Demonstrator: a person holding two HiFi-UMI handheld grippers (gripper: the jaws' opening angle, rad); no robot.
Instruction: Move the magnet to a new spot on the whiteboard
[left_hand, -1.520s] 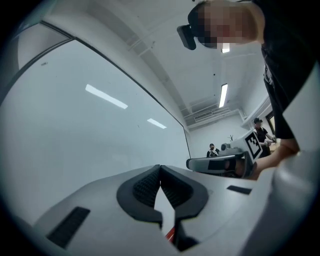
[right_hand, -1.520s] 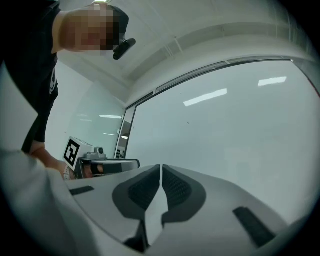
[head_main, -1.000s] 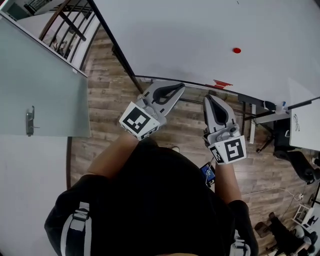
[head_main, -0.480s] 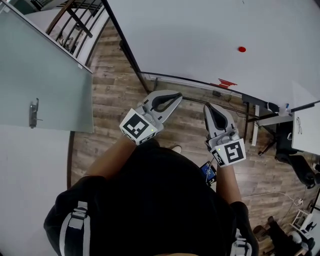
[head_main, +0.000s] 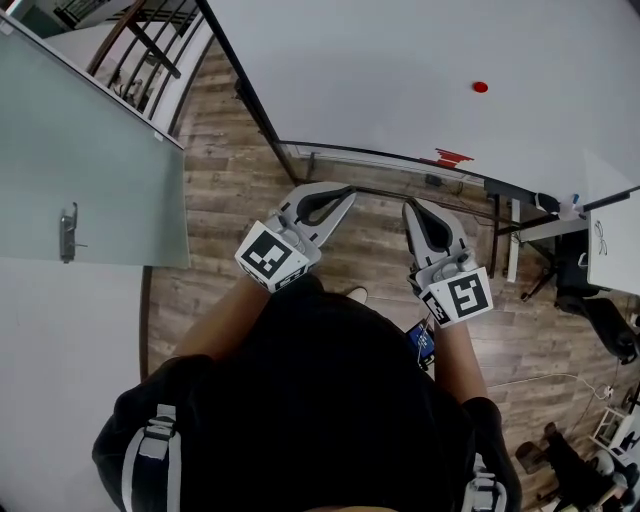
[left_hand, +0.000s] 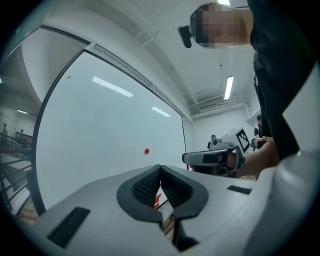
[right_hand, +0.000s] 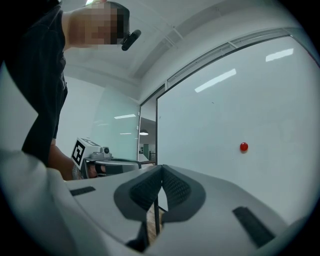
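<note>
A small round red magnet (head_main: 480, 87) sticks on the large whiteboard (head_main: 400, 70); it also shows as the red magnet (left_hand: 146, 151) in the left gripper view and the red magnet (right_hand: 243, 147) in the right gripper view. My left gripper (head_main: 349, 192) and right gripper (head_main: 408, 207) are held side by side, low in front of the board and well short of the magnet. Both are shut with nothing between the jaws, as seen at the left gripper (left_hand: 160, 169) and right gripper (right_hand: 162, 169).
A red eraser-like item (head_main: 447, 157) lies on the board's tray. A glass door (head_main: 80, 180) with a handle stands at left. A desk (head_main: 610, 240) and chairs are at right. Wooden floor (head_main: 230, 180) lies below.
Both grippers have sunk a little and drawn slightly away from the board. Their jaws stayed shut.
</note>
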